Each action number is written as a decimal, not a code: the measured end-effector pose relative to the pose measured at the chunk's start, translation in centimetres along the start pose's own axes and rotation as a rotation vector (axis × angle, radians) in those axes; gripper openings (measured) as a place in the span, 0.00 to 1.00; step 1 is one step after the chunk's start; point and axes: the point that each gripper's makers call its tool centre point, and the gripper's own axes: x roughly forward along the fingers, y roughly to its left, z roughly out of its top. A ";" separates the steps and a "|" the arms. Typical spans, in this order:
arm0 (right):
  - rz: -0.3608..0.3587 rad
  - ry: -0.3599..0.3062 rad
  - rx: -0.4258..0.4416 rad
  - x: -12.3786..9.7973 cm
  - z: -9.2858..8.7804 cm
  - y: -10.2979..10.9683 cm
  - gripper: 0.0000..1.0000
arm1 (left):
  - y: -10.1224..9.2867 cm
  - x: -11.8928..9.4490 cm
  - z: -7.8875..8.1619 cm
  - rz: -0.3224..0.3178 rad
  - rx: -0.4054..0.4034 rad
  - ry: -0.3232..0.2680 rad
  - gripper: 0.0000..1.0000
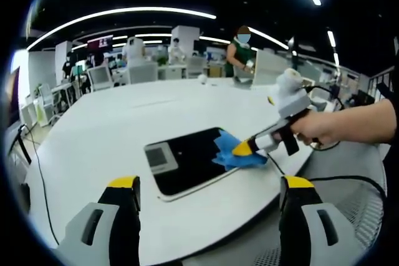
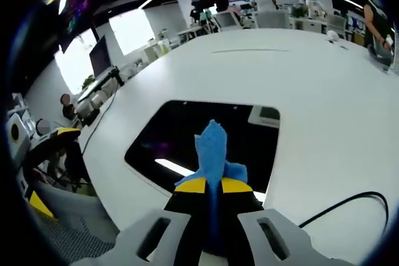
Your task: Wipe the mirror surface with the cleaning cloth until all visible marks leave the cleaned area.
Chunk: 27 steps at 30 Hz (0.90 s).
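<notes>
White and wide, the round table (image 1: 93,147) carries everything you are working on, with an open office of desks, chairs and ceiling light strips behind it and a person in green (image 1: 240,54) standing at the far edge. Your mirror (image 1: 187,160) lies flat on the tabletop near the closer rim, a dark rounded rectangle reflecting a light strip and a pale square panel. In the left gripper view your left gripper (image 1: 209,194) hangs short of the table edge, jaws spread wide with nothing between the yellow tips, and the mirror sits just ahead of and between them. From the right of that view comes your hand (image 1: 340,126) with the right gripper (image 1: 244,149), its yellow tips clenched on the blue cleaning cloth (image 1: 234,152), which is pressed onto the mirror's right end where it overlaps the glass and its edge. In the right gripper view the right gripper (image 2: 212,185) has its jaws closed on the cleaning cloth (image 2: 213,151), a fold standing up past the tips over the dark glass of the mirror (image 2: 168,138). A black cable (image 2: 343,207) curls on the table to the right of that gripper
</notes>
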 end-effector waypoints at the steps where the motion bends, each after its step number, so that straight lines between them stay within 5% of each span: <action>1: -0.002 0.000 0.002 -0.1 0.0 -0.1 0.01 | 0.0 0.0 0.0 0.001 0.001 0.000 0.93; 27: -0.026 0.005 0.004 -0.1 0.3 -1.1 0.01 | -0.1 0.1 -0.1 -0.010 0.000 0.006 0.93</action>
